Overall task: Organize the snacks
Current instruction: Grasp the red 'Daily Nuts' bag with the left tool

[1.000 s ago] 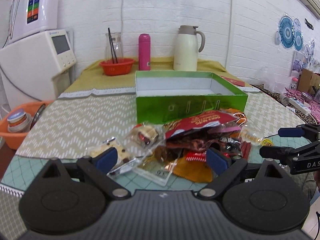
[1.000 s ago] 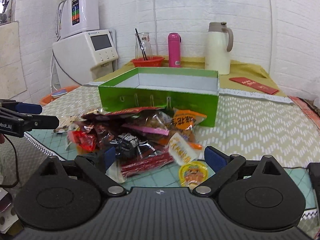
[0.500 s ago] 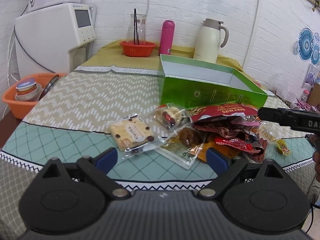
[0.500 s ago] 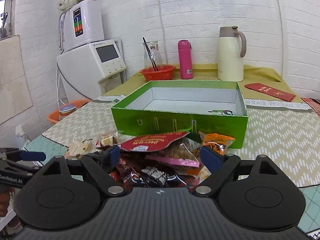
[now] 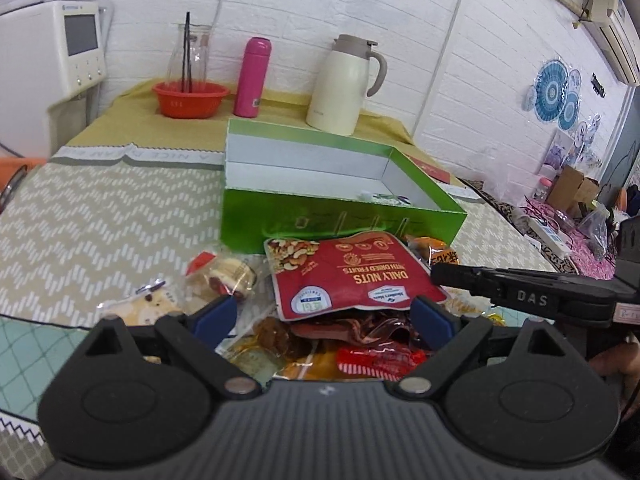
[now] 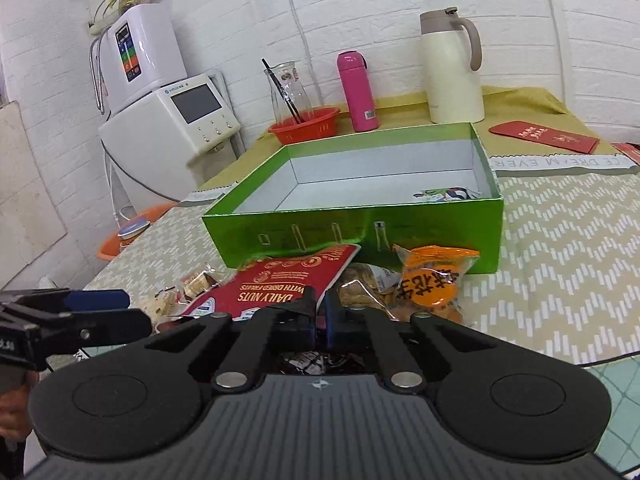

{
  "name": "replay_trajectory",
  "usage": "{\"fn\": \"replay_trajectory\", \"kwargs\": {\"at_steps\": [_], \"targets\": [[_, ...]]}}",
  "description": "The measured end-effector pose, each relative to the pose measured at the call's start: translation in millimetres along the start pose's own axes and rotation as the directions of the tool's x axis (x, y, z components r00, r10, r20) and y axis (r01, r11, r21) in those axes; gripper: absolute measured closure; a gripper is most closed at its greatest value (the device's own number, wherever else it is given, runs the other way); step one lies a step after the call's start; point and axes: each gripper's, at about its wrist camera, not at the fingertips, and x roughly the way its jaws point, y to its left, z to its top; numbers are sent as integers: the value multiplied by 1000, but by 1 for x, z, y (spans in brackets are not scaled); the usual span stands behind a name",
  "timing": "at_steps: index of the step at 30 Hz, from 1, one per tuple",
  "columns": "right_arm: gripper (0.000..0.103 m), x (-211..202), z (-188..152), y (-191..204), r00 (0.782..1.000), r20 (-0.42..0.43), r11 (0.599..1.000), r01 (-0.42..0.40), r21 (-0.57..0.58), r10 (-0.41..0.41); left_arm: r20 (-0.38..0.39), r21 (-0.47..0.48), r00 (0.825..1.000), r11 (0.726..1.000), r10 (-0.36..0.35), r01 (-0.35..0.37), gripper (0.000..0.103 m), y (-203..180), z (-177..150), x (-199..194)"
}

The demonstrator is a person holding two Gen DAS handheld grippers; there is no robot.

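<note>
Right wrist view: your right gripper (image 6: 320, 307) has its jaws pinched on the red nut bag (image 6: 280, 292); your left gripper (image 5: 324, 314) stands spread above the snack pile (image 5: 352, 344).

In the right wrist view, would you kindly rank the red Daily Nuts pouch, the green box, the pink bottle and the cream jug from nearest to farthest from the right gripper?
1. Red Daily Nuts pouch: at the right gripper, its edge between the closed fingers.
2. Green box: just behind the snack pile.
3. Pink bottle: behind the box, centre.
4. Cream jug: behind the box, right; roughly level with the bottle, too close to call.
</note>
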Motion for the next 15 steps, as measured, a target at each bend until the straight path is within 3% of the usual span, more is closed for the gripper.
{"fn": "replay_trajectory", "kwargs": {"at_steps": [3,6,7,9,12,15], "targets": [[93,-5,4,0,1000,11,1000,-12,-27,12,-46,-41,997,998,-54,52,16,4,8,20],[86,-2,7,2,1000,7,998,-16,-56,17,-89,-81,993,995,-72,65,38,10,13,37],[83,1,8,2,1000,1,998,-18,-59,19,-93,-92,994,994,-65,56,38,12,14,40],[66,4,9,2,1000,-4,998,-22,-54,21,-106,-124,992,991,-72,59,38,19,17,46],[51,8,13,2,1000,6,999,-22,-39,23,-132,-170,987,983,-94,71,32,29,21,55],[47,17,14,1,1000,-13,999,-6,-35,6,-156,-190,983,979,-100,70,32,35,21,66]]}}
